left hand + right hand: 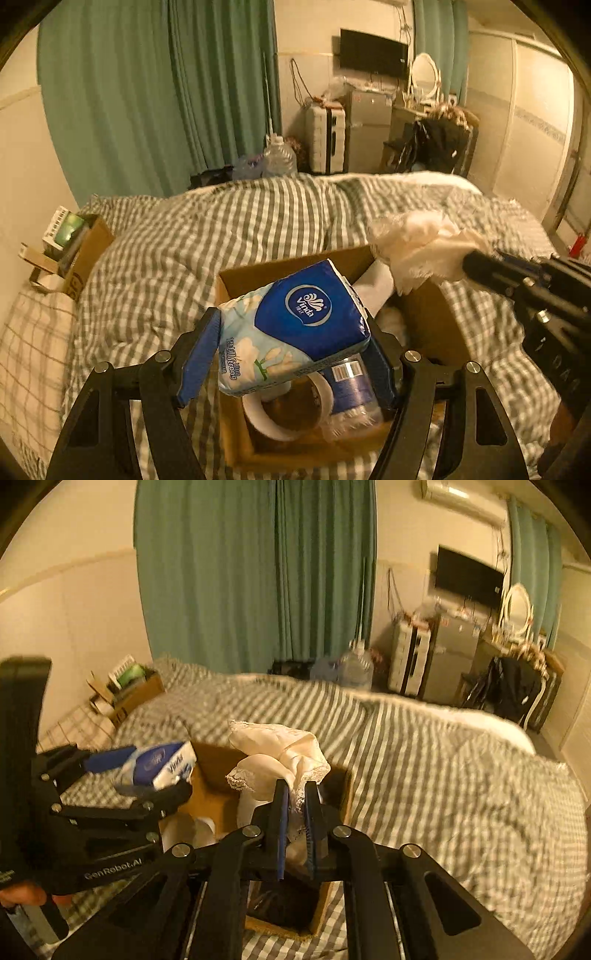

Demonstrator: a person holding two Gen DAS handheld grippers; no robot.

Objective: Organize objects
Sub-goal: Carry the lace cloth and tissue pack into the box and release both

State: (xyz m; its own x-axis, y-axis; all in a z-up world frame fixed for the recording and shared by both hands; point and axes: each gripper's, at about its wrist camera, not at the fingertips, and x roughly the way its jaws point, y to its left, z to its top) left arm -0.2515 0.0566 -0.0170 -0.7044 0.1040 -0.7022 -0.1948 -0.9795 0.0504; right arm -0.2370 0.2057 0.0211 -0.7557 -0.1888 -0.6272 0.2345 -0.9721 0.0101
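My left gripper is shut on a blue Vinda tissue pack and holds it over an open cardboard box on the bed. My right gripper is shut on a white lace-edged cloth and holds it above the same box. In the left wrist view the cloth hangs over the box's far right corner, with the right gripper coming in from the right. In the right wrist view the tissue pack and left gripper are at the left. The box holds a tape roll and a plastic bottle.
The box sits on a green-checked duvet. A second cardboard box with small cartons stands at the bed's far left by the wall. Beyond the bed are green curtains, a water jug, a suitcase, a small fridge and a dressing table.
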